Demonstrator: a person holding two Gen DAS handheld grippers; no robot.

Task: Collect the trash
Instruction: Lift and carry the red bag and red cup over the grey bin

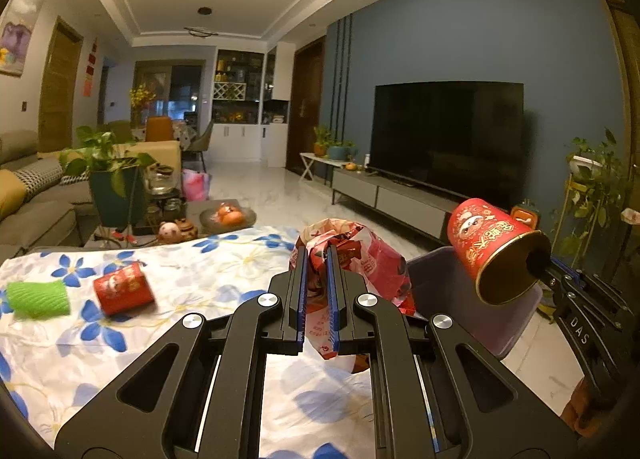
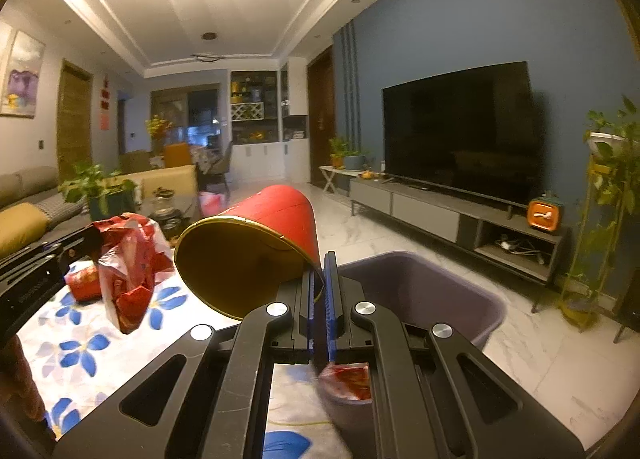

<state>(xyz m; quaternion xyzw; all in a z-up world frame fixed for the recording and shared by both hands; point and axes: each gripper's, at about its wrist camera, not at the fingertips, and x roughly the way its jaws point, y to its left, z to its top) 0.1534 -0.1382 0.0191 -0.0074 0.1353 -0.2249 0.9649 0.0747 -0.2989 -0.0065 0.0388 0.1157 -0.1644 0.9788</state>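
Caught this one mid-carry: both hands were loaded and heading for the purple bin (image 2: 448, 291), which sat on the floor just off the table's right edge. The left gripper (image 1: 318, 259) was clamped nearly shut on a crumpled red snack wrapper (image 1: 372, 259), jaws pinching the plastic with the rest bunching out past the tips. The right gripper (image 2: 320, 271) was closed tight on the rim of a red paper cup (image 2: 256, 243), which hung sideways with its gold inside facing back at the camera.

Looked to me like the drop-off step. Next move, I'd guess, called for getting each load fully over the bin's opening before letting go, since the cup was only near the bin's rim and the wrapper was floppy enough to catch the edge.

Funny how the views split. The left camera showed what was left on the floral tablecloth (image 1: 192, 275): a second red cup (image 1: 124, 289) lying on its side and a green ribbed roll (image 1: 38, 297) by the left edge. The right camera showed down into the bin instead, with some red wrapper already (image 2: 348, 381) at the bottom.
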